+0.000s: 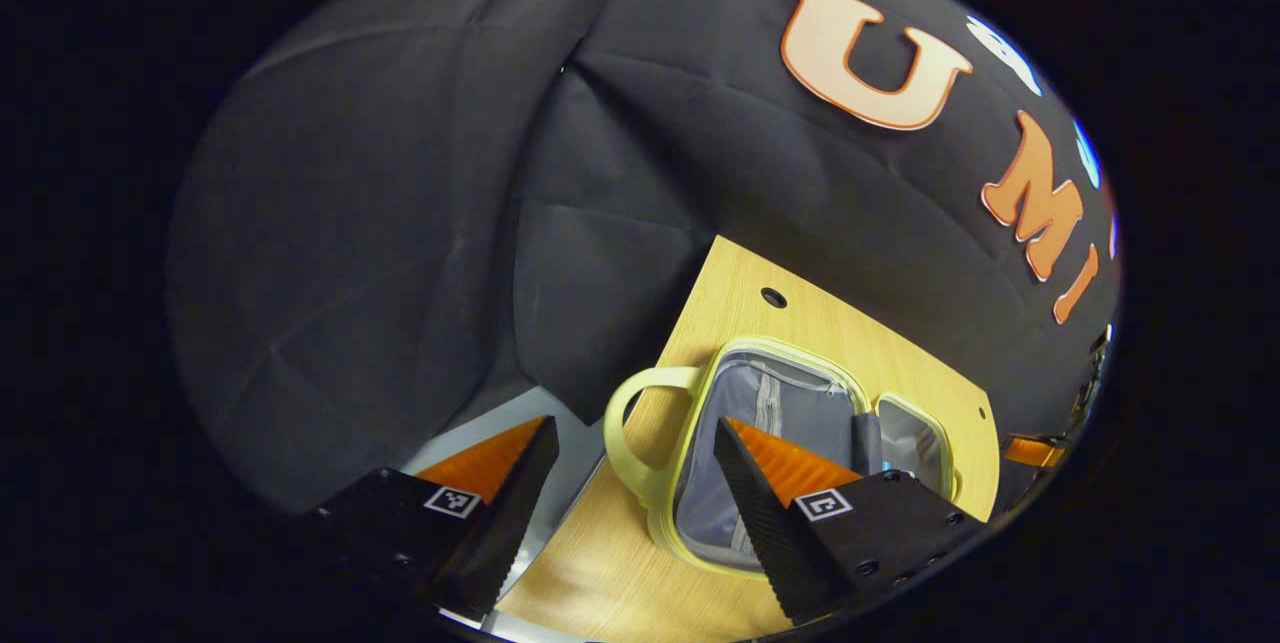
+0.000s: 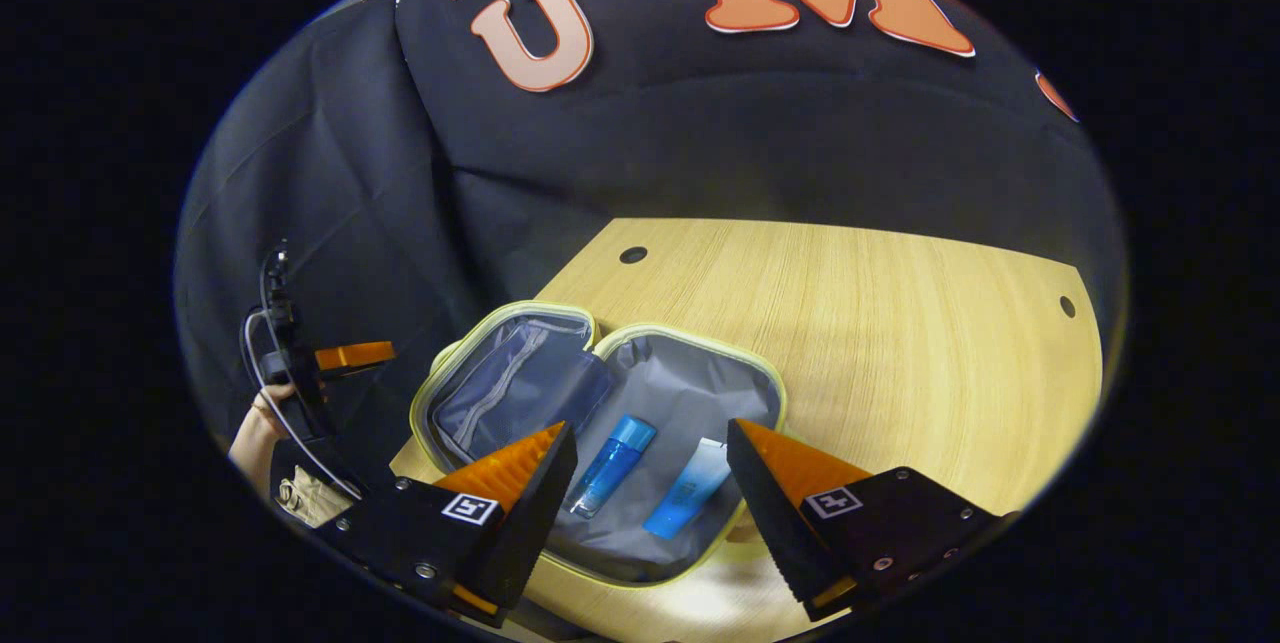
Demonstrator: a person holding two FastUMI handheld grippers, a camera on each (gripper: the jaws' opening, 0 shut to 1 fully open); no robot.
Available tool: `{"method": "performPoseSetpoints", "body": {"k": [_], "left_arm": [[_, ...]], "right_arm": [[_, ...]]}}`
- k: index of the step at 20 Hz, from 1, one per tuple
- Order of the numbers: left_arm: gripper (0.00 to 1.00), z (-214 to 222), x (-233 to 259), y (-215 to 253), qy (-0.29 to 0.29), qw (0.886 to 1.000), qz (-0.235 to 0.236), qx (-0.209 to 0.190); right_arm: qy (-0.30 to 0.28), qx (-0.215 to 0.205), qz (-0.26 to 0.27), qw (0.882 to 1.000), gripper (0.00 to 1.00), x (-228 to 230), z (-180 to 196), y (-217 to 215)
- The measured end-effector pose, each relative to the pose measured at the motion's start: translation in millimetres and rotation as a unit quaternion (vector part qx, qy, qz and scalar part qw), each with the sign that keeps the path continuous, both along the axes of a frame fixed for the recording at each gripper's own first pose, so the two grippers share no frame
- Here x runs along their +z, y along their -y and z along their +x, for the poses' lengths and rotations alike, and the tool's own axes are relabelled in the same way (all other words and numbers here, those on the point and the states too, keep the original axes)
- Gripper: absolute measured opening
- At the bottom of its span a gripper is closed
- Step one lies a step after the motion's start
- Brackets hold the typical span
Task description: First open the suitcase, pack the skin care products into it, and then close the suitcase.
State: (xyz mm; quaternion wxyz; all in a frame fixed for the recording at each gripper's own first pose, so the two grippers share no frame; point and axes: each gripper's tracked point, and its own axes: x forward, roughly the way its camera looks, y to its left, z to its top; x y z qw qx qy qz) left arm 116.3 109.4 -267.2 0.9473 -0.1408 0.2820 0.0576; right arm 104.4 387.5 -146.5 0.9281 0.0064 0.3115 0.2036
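Note:
The suitcase [image 2: 690, 383], a small case with pale yellow trim and grey lining, lies open flat on the wooden table [image 2: 850, 323]. Its right half holds a blue bottle [image 2: 612, 463] and a blue and white tube [image 2: 690, 498], side by side. My right gripper [image 2: 650, 428] hovers open just above those two, gripping nothing. In the left gripper view the suitcase [image 1: 790, 403] lies close ahead, its loop handle [image 1: 625, 423] toward me. My left gripper [image 1: 632, 428] stands open over that handle, holding nothing. Farther left in the right gripper view, a hand [image 2: 255, 433] holds the left gripper [image 2: 340, 355] off the table's edge.
The table has small round holes [image 2: 632, 254] near its far corners. Bare wood spreads to the right of the suitcase. Black cloth walls close in behind and to the left. The table's left edge [image 1: 560, 533] runs just beside the handle.

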Motion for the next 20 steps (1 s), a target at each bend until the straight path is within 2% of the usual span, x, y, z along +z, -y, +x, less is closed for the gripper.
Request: {"method": "performPoseSetpoints", "body": {"k": [4,9,11,12,13,14,16,17,18,20], "left_arm": [[0.98,32.5,-44.4,-4.8,-0.03,0.999,-0.039,-0.006],[0.98,43.9,-97.2,-17.1,-0.081,0.992,-0.091,0.029],[0.98,51.4,-104.7,-18.0,-0.077,0.991,-0.104,0.03],[0.94,53.5,-105.9,-15.2,-0.075,0.991,-0.11,0.026],[0.87,54.3,-109.1,-11.1,-0.082,0.989,-0.119,0.029],[0.64,55.7,-114.4,-4.9,-0.094,0.987,-0.129,0.032],[0.17,54.5,-114.2,-2.9,-0.118,0.982,-0.132,0.064],[0.17,57.6,-111.0,-2.7,-0.117,0.983,-0.127,0.063],[0.11,55.6,-100.2,-0.9,-0.113,0.986,-0.112,0.051],[0.11,54.1,-79.2,0.9,-0.112,0.991,-0.064,0.029]], "right_arm": [[0.003,-0.02,-0.008,1.0,0.96,9.4,-9.3,22.9],[-0.007,-0.064,0.004,0.998,0.96,8.5,-12.1,50.6],[-0.009,-0.076,0.001,0.997,0.96,6.6,-13.5,60.7],[-0.011,-0.082,-0.002,0.997,0.95,4.6,-14.0,64.9],[-0.013,-0.087,-0.003,0.996,0.96,3.3,-14.8,68.5],[-0.014,-0.091,-0.002,0.996,0.96,1.8,-14.9,70.6],[-0.015,-0.097,-0.001,0.995,0.96,0.6,-15.4,73.1],[-0.014,-0.099,0.0,0.995,0.96,-0.3,-15.6,73.4],[-0.009,-0.1,0.0,0.995,0.96,2.2,-14.8,74.6],[0.002,-0.106,0.004,0.994,0.96,10.9,-13.7,79.6]]}}
